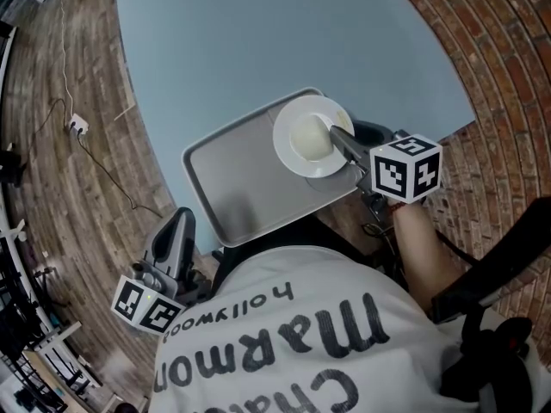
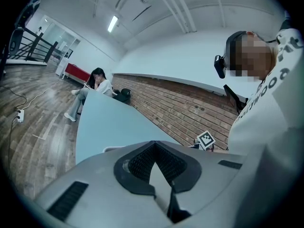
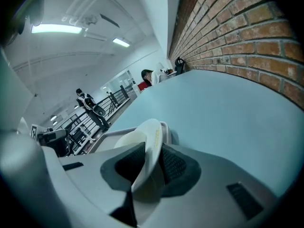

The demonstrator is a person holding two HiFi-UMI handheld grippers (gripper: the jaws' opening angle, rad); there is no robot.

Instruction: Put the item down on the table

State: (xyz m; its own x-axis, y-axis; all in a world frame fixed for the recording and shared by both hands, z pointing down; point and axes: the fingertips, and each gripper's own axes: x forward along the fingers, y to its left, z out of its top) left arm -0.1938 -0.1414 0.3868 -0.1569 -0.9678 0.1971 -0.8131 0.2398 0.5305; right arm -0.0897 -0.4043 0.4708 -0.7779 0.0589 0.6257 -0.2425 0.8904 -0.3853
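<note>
A white plate hangs over the far right corner of a grey tray, which lies at the near edge of the light blue table. My right gripper is shut on the plate's near rim. In the right gripper view the plate's rim stands edge-on between the two pads of the right gripper, with the tray just beyond. I cannot tell whether the plate touches the tray. My left gripper hangs off the table at the lower left, jaws shut on nothing.
A power strip with its cable lies on the wooden floor to the left. A brick wall runs along the table's right side. A person sits at the table's far end.
</note>
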